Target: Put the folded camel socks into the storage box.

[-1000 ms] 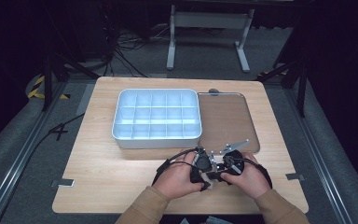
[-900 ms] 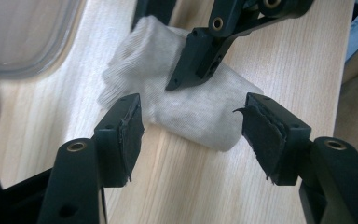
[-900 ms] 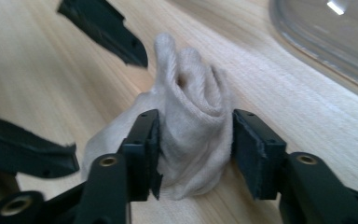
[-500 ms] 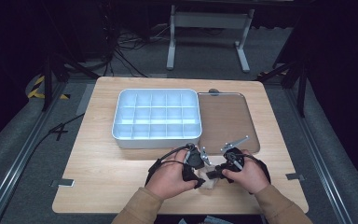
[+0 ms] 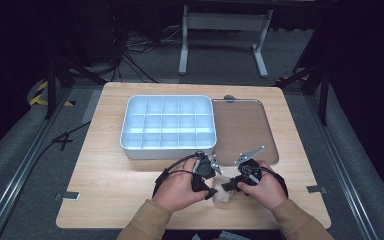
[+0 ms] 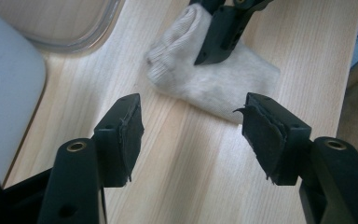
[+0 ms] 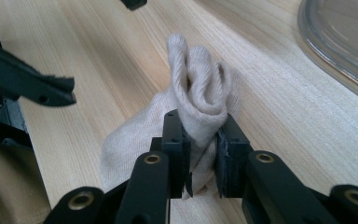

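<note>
A small beige sock (image 7: 200,88) lies bunched on the wooden counter (image 5: 105,190), close to the near edge and a little right of its middle, between the person's two hands. In the high view it shows as a pale lump (image 5: 224,194) just in front of the hands. The right gripper (image 7: 200,161) has its fingers (image 7: 175,149) clamped on a pinched-up fold of the sock; they have just been closing, and the cloth bulges up above them in a ribbed roll while the rest of the sock spreads flat on the wood toward the near edge. In the left gripper view the same grip shows from the other side, with the sock (image 6: 223,88) lying beyond the left gripper (image 6: 191,135), whose fingers (image 6: 126,135) stand wide apart with only bare wood between them, just short of the sock's edge and not touching it.

Farther in, a white compartment tray (image 5: 130,145) sits at the middle of the counter. A clear, shallow lid-like tray (image 5: 267,145) lies beside it toward the right edge, its near corner not far from the right hand (image 5: 265,187). The left hand (image 5: 180,190) rests near the near edge.
</note>
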A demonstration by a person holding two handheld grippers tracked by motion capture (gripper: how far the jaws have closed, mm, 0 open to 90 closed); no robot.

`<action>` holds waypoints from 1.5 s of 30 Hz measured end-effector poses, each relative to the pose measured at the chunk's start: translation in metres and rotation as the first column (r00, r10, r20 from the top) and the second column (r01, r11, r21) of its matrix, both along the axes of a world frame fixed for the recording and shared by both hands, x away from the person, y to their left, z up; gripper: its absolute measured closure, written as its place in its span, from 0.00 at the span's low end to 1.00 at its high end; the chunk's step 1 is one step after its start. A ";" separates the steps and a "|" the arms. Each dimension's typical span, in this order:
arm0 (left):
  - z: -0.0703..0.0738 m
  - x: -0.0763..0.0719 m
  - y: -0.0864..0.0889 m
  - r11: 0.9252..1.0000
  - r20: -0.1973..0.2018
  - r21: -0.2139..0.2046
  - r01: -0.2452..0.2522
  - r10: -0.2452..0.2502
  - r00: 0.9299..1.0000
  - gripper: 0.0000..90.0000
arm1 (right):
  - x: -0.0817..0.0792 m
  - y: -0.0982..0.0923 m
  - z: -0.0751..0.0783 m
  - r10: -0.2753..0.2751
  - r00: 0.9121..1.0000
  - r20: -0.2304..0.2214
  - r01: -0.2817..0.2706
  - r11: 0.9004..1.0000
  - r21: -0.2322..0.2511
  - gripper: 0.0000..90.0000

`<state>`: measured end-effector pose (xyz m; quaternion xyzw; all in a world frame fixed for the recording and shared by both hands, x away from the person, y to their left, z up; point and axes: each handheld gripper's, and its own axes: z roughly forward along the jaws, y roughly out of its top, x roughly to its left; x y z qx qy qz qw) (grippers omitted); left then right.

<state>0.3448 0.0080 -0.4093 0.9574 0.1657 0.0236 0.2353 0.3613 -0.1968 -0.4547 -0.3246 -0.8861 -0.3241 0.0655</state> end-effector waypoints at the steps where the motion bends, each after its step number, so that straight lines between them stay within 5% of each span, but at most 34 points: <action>1: 0.000 0.000 0.001 1.000 -0.001 -0.003 -0.004 0.004 1.000 0.43 | 0.000 0.000 0.001 0.006 1.000 0.006 -0.006 1.000 -0.004 0.85; 11: 0.004 0.000 0.014 1.000 -0.001 -0.002 -0.028 0.028 1.000 0.44 | -0.005 0.003 0.020 0.049 0.998 0.047 -0.047 0.998 -0.035 0.85; 18: 0.002 -0.003 0.036 0.997 -0.017 0.041 -0.063 0.064 0.998 0.43 | 0.000 0.000 0.042 0.069 0.994 0.079 -0.062 0.994 -0.090 0.85; 22: 0.006 -0.002 0.045 0.997 -0.006 0.021 -0.079 0.079 0.997 0.43 | 0.003 -0.001 0.050 0.080 0.993 0.087 -0.069 0.991 -0.117 0.85; 31: 0.010 -0.003 0.061 0.993 -0.034 0.041 -0.111 0.112 0.993 0.42 | 0.014 -0.001 0.069 0.141 0.983 0.116 -0.115 0.972 -0.203 0.85; 39: 0.009 -0.010 0.072 0.990 0.012 0.060 -0.128 0.127 0.992 0.40 | 0.021 -0.004 0.083 0.149 0.982 0.112 -0.122 0.968 -0.221 0.85; 45: 0.003 -0.012 0.084 0.983 0.006 0.089 -0.162 0.162 0.987 0.39 | 0.028 -0.001 0.090 0.148 0.982 0.116 -0.113 0.957 -0.266 0.85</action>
